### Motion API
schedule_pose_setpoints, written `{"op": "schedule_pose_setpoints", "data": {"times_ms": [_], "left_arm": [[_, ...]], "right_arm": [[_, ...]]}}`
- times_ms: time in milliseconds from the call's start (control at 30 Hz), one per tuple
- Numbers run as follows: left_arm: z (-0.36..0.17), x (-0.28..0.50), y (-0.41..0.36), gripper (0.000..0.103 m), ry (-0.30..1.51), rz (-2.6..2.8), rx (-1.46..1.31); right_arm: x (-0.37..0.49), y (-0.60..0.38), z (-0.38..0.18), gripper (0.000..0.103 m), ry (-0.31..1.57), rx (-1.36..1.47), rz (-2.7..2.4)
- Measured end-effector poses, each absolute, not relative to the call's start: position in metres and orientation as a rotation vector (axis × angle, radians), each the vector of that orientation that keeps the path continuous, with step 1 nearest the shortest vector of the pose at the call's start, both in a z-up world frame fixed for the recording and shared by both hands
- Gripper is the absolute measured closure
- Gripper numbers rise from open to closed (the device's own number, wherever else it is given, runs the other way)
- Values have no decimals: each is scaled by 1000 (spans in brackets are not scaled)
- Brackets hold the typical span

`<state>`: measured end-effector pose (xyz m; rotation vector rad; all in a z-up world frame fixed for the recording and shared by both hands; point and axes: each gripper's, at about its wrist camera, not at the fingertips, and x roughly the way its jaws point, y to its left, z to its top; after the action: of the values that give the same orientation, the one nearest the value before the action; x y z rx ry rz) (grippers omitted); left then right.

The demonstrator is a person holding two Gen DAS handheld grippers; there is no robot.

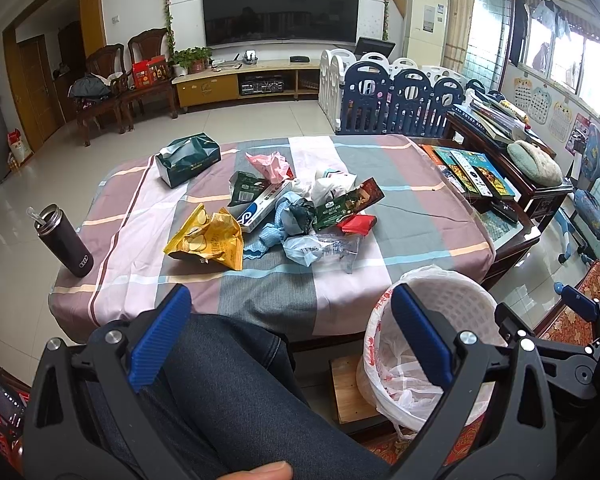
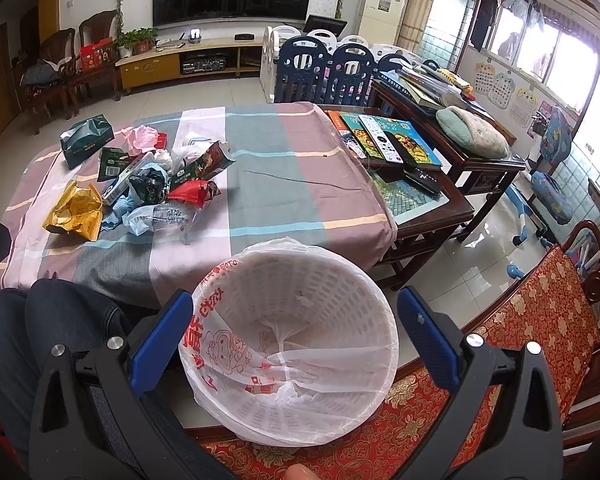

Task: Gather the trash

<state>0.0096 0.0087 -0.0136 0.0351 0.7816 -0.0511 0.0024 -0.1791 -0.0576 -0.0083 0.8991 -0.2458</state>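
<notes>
A heap of trash lies on the striped tablecloth [image 1: 412, 200]: a yellow chip bag [image 1: 208, 240], a pink wrapper [image 1: 270, 166], a toothpaste box [image 1: 264, 206], green wrappers [image 1: 340, 206], a red wrapper [image 1: 358, 224] and clear plastic [image 1: 320, 250]. The heap also shows in the right wrist view [image 2: 148, 188]. A white lined wastebasket [image 2: 300, 344] stands on the floor at the table's near right. My left gripper [image 1: 290, 300] is open and empty above my knee, short of the table. My right gripper [image 2: 294, 306] is open and empty, just above the basket.
A green tissue pack [image 1: 188, 158] lies at the table's far left and a dark tumbler [image 1: 66, 242] at its left edge. Books and remotes [image 2: 384, 140] cover the glass side table to the right. A red-cushioned bench [image 2: 536, 320] is right of the basket.
</notes>
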Motion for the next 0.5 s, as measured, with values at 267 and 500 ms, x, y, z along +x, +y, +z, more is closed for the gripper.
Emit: {"op": "schedule_pose_setpoints", "data": {"times_ms": [267,500], "left_arm": [[-15,11,9,3,784,-52,34],[-17,12,11,3,788,-48,34]], "right_arm": [[3,-175,-59,3,890,-17,-240],[3,-174,-59,3,900,-14,-236]]}}
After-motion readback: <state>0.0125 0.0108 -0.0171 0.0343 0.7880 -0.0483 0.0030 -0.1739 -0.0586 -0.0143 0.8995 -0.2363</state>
